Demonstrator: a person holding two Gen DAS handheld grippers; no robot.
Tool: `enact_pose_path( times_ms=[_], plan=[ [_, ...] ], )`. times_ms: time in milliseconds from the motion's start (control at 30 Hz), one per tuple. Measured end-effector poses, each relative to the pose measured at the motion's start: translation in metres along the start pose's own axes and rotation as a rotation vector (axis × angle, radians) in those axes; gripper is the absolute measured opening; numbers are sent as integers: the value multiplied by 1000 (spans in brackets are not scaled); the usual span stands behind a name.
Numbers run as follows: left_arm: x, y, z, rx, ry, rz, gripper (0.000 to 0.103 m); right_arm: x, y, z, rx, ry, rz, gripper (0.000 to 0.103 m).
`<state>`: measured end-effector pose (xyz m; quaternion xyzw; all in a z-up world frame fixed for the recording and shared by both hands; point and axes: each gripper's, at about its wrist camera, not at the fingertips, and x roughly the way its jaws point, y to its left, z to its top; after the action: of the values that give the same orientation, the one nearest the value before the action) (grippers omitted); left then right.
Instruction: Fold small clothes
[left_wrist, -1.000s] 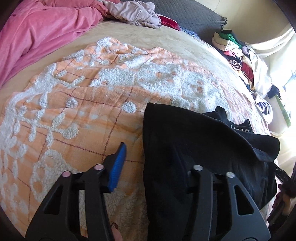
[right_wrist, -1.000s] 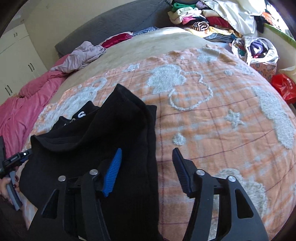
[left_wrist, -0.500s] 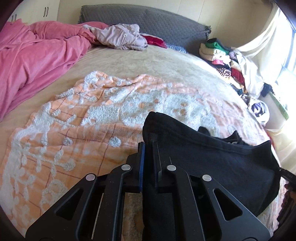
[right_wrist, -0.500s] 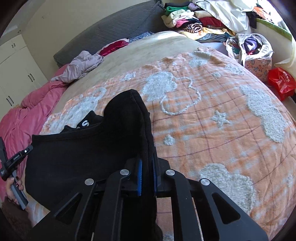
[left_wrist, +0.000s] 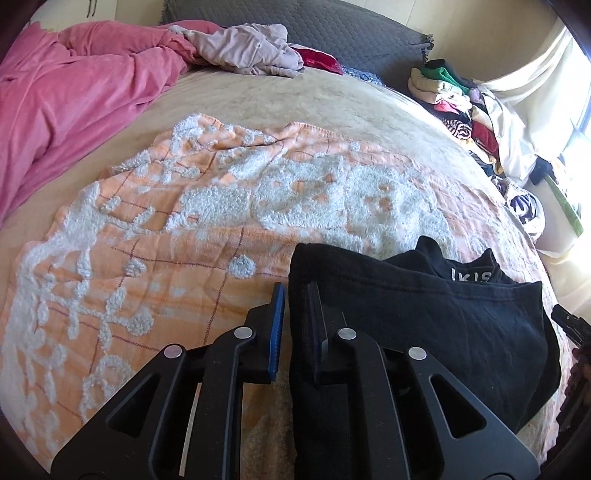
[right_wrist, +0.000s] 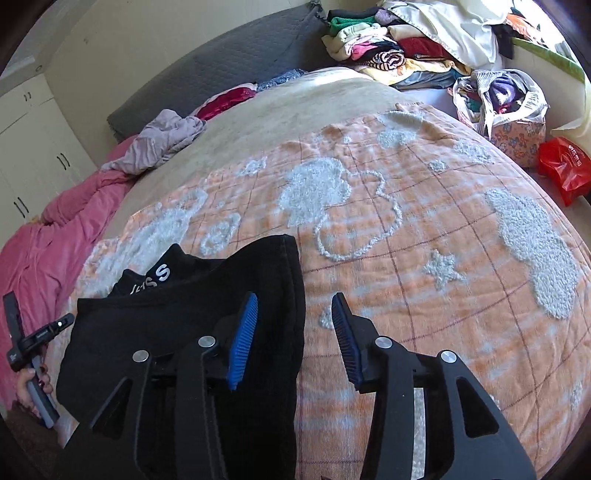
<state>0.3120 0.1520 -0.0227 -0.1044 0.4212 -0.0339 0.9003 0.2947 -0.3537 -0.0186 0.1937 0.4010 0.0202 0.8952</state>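
1. Here, nearest us, we are looking along the left gripper (left_wrist: 295, 321): its fingers are standing only a narrow gap apart, with the left edge of the black garment (left_wrist: 424, 332) running between them. We cannot tell whether the pads are still pinching that edge or just clearing it.
2. Nearby, the right gripper (right_wrist: 293, 332) is hanging with its fingers spread wide and gripping nothing; its left blue pad (right_wrist: 242, 339) is sitting over the black cloth, while the right one is over the orange blanket (right_wrist: 424, 258).
3. We are judging the garment to be light, soft and limp, so it is likely to sag and bunch wherever we are not supporting it. A doubled hem or corner looks the best place to pinch, one corner for each gripper.
4. Further out, the garment is lying folded on the near part of the blanket, its band with white lettering (right_wrist: 157, 278) peeking out at the far side.
5. Farthest off, the pink cover (left_wrist: 74, 92) is lying to the left and a pile of clothes (right_wrist: 388, 48) to the right.
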Motion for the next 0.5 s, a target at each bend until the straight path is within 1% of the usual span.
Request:
enact_pose_path(
  times_ms=[67,200,267,300,367,400,433,500],
  plan=[
    [3,1,4,0,10,-5,9,12,-2,6,37,30,49,41],
    [12,2,8,-1,53,-13,21,33,0,9,60,93,97,41],
    [17,2,7,-1,68,-20,21,38,3,7,59,107,93,41],
    [18,1,7,2,76,-26,21,39,5,5,46,109,87,31],
    [20,-3,4,19,80,-33,20,35,10,2,14,86,102,17],
    [20,-5,3,32,77,-31,6,30,12,1,-5,66,100,14],
    [19,-8,2,47,66,-23,5,26,13,2,-18,51,103,11],
    [12,-10,1,65,26,-17,4,16,15,3,-41,11,108,9]
  ],
)
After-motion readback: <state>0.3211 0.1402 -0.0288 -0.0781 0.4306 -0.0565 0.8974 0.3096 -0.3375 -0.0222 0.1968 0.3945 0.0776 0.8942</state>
